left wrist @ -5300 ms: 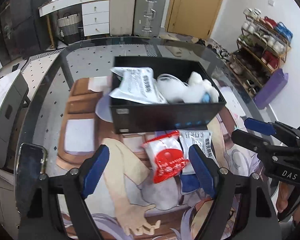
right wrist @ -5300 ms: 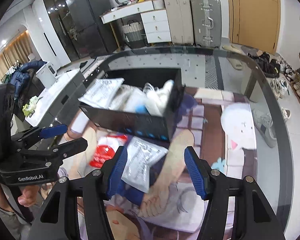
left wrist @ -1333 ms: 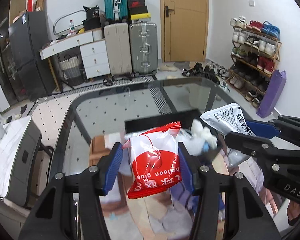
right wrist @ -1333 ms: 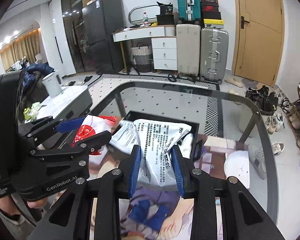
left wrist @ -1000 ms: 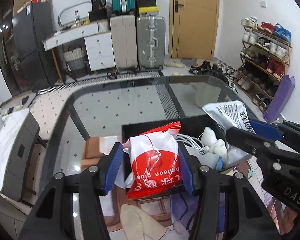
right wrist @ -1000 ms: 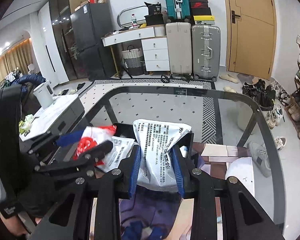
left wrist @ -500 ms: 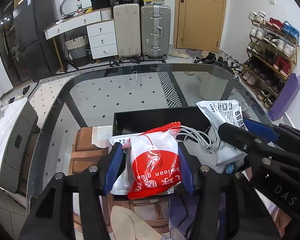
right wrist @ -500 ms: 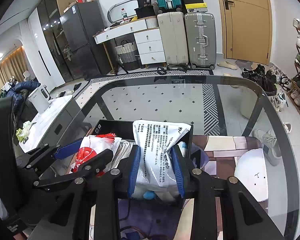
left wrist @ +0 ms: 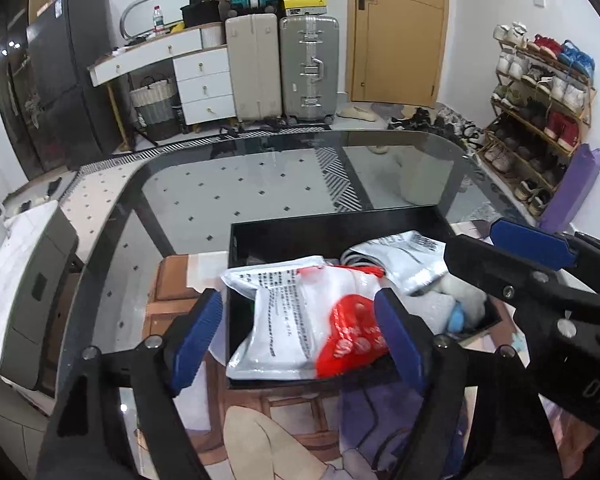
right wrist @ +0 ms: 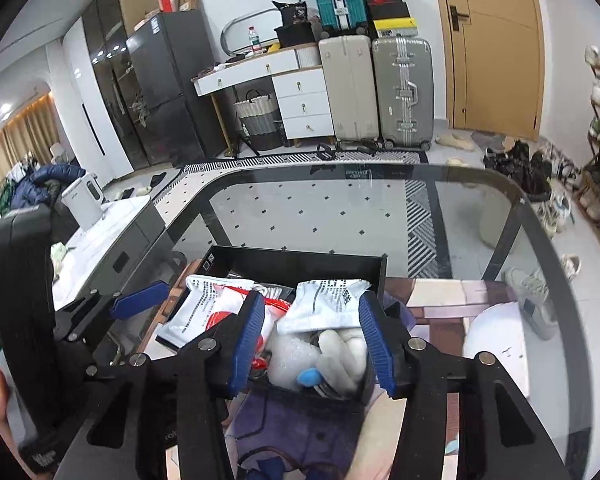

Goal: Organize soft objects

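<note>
A black box (left wrist: 332, 236) sits on the glass table and holds soft packets. The red and white packet (left wrist: 332, 320) lies in the box's near left part, on a white printed packet. My left gripper (left wrist: 300, 336) is open above it, fingers apart and off the packet. In the right wrist view the white printed packet (right wrist: 324, 304) rests on a white plush toy (right wrist: 340, 348) in the box (right wrist: 300, 260). My right gripper (right wrist: 312, 340) is open around it, not clamping.
The glass table (left wrist: 260, 184) carries a printed picture mat (left wrist: 284, 432) under the box. A grey cabinet (left wrist: 24, 280) stands left of the table. Suitcases (left wrist: 284, 68), drawers and a door line the back wall. A shoe rack (left wrist: 540, 108) stands at the right.
Both grippers have opened and let their packets drop into the black box. The red packet now lies tilted in the box's left part, the white packet on the plush toy at the right.
</note>
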### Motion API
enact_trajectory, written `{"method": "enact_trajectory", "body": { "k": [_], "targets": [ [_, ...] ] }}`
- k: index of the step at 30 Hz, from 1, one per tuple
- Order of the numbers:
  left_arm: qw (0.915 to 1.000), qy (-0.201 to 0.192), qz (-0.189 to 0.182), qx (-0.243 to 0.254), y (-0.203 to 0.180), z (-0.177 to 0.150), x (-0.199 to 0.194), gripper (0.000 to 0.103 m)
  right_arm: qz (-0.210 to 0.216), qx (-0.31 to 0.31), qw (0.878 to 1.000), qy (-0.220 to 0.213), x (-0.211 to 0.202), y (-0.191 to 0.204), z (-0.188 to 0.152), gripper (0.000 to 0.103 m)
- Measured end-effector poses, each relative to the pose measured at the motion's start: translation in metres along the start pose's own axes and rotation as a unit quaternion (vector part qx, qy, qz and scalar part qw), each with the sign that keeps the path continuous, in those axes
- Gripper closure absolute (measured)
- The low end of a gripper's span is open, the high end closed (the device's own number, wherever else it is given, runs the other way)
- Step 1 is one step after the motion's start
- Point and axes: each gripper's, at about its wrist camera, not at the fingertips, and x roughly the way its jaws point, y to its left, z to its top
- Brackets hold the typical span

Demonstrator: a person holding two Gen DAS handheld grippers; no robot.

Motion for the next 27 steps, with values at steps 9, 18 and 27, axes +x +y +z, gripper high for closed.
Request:
{"method": "enact_trajectory", "body": {
  "k": [9,18,27],
  "targets": [
    [0.9988,-0.044,0.015,-0.013,0.008,-0.005,-0.034,0.012,0.019,-0.001,0.999,-0.034,-0.046,0.005,-0.012,0.034],
    [0.9954,-0.095,0.011,-0.004,0.007,-0.024,-0.087,0.012,0.020,-0.014,0.997,-0.067,-0.098,0.019,-0.033,0.028],
    [0.9908,-0.134,0.000,-0.014,0.005,-0.068,-0.137,0.011,0.022,-0.010,0.993,-0.112,-0.161,0.040,-0.073,0.015]
  ]
}}
